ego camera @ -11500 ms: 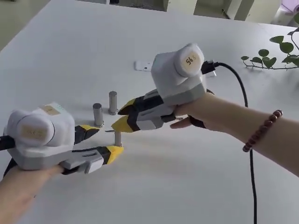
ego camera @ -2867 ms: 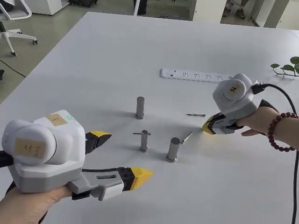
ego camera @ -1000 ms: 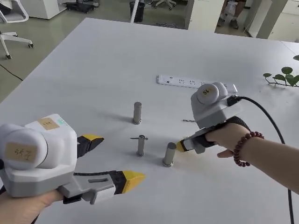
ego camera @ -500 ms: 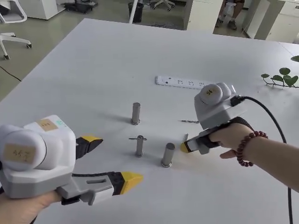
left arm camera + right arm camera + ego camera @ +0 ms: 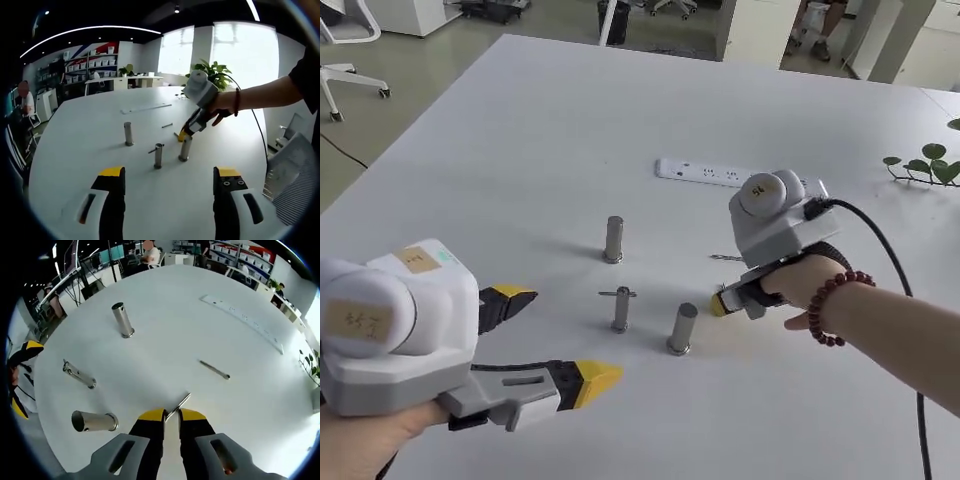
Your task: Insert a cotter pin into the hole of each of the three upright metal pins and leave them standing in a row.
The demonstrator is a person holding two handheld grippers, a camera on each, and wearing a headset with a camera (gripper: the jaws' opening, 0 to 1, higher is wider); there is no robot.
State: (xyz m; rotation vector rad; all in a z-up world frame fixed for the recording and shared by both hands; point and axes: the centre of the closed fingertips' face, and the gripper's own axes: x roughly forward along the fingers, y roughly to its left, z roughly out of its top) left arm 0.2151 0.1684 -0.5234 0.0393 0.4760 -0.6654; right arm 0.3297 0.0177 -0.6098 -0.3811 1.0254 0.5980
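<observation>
Three upright metal pins stand on the white table: a far pin (image 5: 613, 240), a middle pin (image 5: 621, 309) with a cotter pin through its top, and a near pin (image 5: 681, 329). My right gripper (image 5: 720, 305) is down at the table just right of the near pin. Its jaws are shut on the end of a cotter pin (image 5: 178, 407) that lies on the table. A second cotter pin (image 5: 728, 258) lies loose farther back. My left gripper (image 5: 552, 337) hovers open at the front left with nothing between its fingers. The pins (image 5: 158, 155) stand ahead of it.
A white power strip (image 5: 720, 172) lies across the table behind the pins. A plant sprig (image 5: 920, 165) reaches in at the right edge. The right gripper's black cable (image 5: 905, 290) runs over the table's right side. Office chairs and floor lie beyond the far edge.
The right gripper has stayed low beside the near pin, its tips shifting slightly to the right. The left gripper has hardly moved.
</observation>
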